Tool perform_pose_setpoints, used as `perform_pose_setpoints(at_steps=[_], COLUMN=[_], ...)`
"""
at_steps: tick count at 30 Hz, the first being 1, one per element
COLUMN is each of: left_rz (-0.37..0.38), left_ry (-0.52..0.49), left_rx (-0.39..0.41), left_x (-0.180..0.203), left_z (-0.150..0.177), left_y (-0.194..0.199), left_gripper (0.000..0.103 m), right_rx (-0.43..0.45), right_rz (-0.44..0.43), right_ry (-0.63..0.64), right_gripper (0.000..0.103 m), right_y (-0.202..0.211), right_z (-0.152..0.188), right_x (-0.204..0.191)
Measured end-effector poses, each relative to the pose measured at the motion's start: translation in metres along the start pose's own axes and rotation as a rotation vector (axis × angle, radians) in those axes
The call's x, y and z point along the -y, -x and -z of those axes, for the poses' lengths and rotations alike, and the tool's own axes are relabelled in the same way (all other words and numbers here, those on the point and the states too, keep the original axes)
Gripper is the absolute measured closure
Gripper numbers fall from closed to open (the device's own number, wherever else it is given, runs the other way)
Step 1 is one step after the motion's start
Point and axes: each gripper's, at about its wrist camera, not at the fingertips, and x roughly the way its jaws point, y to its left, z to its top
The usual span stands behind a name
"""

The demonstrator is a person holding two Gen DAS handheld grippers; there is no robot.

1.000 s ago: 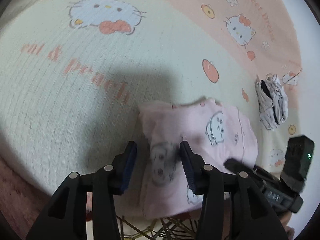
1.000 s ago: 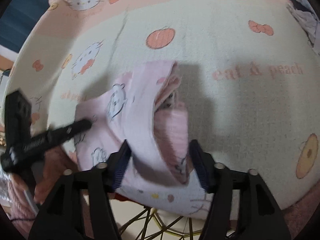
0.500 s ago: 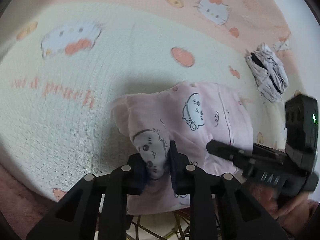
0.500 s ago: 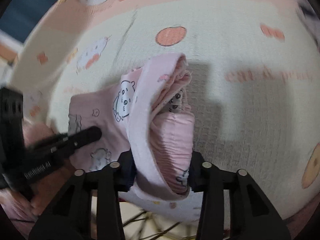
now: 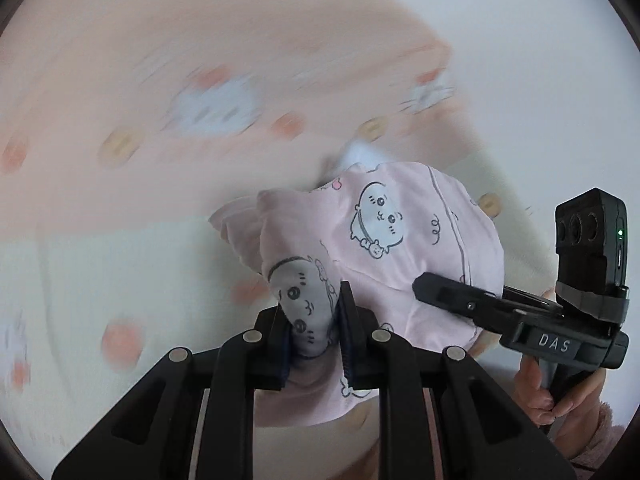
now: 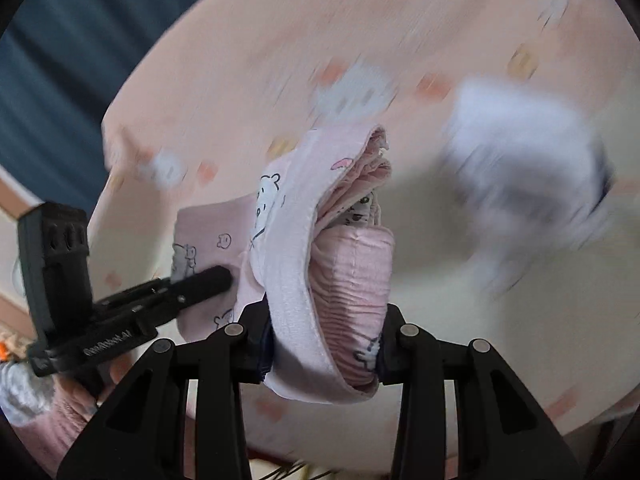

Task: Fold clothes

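A folded pink garment (image 5: 400, 240) printed with cartoon animals hangs in the air above the bed, held at both ends. My left gripper (image 5: 314, 332) is shut on a bunched corner of it bearing a grey cartoon face. My right gripper (image 6: 324, 344) is shut on the thick folded end, where the waistband (image 6: 288, 280) and ribbed pink layers (image 6: 352, 280) show. In the left wrist view the right gripper (image 5: 452, 292) reaches in from the right against the garment. The right wrist view has the left gripper (image 6: 208, 280) coming in from the left.
The bed below is covered by a cream and peach blanket (image 5: 120, 80) with cat and peach prints, blurred by motion. A crumpled white and dark garment (image 6: 528, 168) lies on it to the right. A dark blue curtain (image 6: 60, 60) stands at the far left.
Both grippers closed on the pink garment and lifted it off the blanket. The view swung toward the peach end of the bed, and the white garment came closer on the right.
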Motion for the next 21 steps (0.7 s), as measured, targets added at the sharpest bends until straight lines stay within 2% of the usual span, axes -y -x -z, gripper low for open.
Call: perform_pose_setpoints(at_steps=[4,9,12,17,19,20,21], left_rz=[0.031,0.043,0.026,-0.025,-0.043,-0.045,-0.036], left_ry=[-0.087,-0.13,-0.142,-0.127,-0.111,-0.101,-0.085], left_rx=[0.026,-0.003,-0.035,-0.106,-0.138,-0.151,-0.149], left_x=[0.058,0.097,0.107,0.109,0.102,0.099,0.095], left_z=[-0.067,-0.115,-0.126,-0.124,-0.119,-0.116,-0.117], left_y=[-0.045,-0.109,-0.148,-0.205,-0.221,-0.226,-0.225], left_gripper=[0.083,0.083,0.083,0.083,0.08,0.077,0.076], right_rx=[0.114,0.157,0.148,0.097,0.062,0.05,0.077], right_rz=[0.068,0.124,0.148,0.167,0.2,0.211,0.178], right_ry=[-0.033,-0.089,-0.106,-0.169,-0.194,-0.207,-0.227], right_gripper=[0.065,0.065,0.065,0.063,0.048,0.045,0.041], right_y=[0.037,0.056,0.046,-0.003,-0.02,-0.027,-0.024], right_z=[-0.054,-0.099,-0.111,-0.113,-0.108,-0.106,-0.102], right_x=[0.049,0.126,0.16,0.204,0.219,0.227,0.232])
